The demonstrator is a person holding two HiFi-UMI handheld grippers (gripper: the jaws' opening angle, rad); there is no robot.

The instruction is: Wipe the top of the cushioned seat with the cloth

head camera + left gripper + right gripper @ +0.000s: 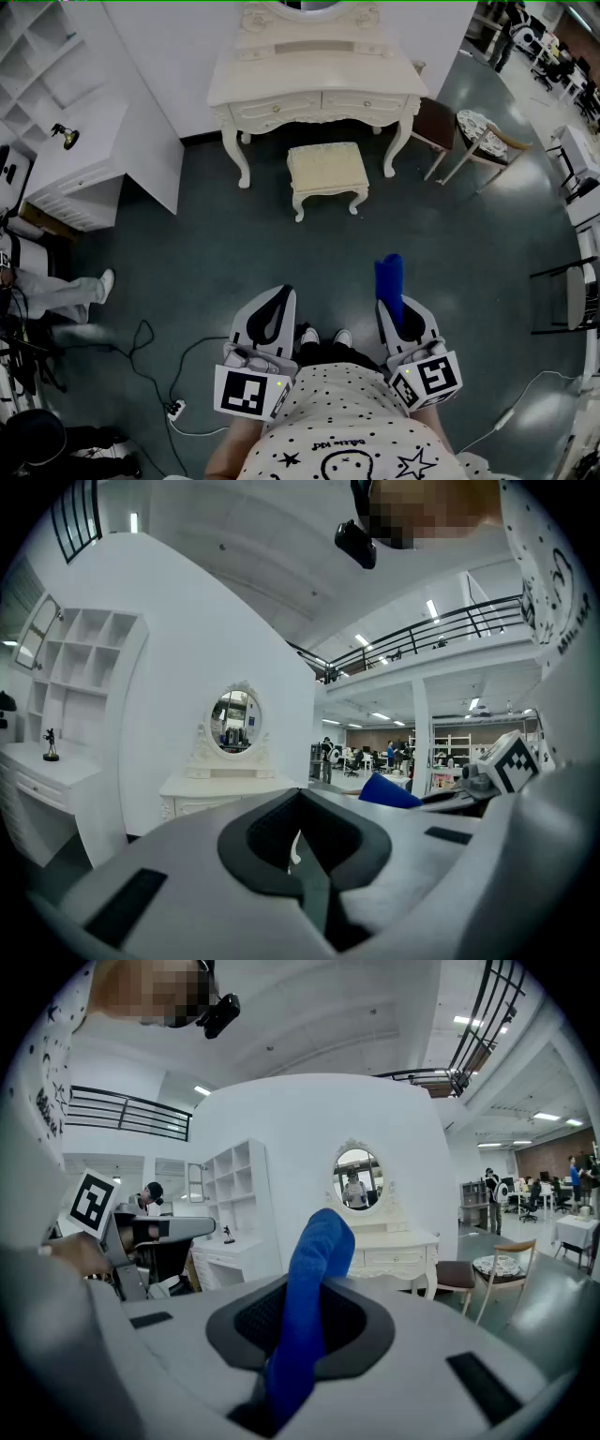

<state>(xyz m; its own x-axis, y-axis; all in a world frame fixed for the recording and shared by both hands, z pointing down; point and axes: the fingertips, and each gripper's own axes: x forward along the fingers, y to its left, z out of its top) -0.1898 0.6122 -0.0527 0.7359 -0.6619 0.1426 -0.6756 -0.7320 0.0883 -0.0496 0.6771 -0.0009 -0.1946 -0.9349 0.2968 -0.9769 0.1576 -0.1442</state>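
Grippers low and side by side in the head view: left gripper (269, 319) bare, right gripper (401, 317) carrying a bright blue cloth (389, 278) that pokes out past its tips. The cream cushioned stool (326, 167) sits well ahead of both, untouched, just before a white dressing table (314, 82). Left gripper view: jaws pressed together on nothing, cloth off to the right. Right gripper view: jaws pinching the cloth, which rises upright between them.

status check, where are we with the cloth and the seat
Right tool shut on blue cloth. Left tool shut, empty. Cushioned seat ahead by dressing table, not yet reached. Nothing seen in the way on the floor.
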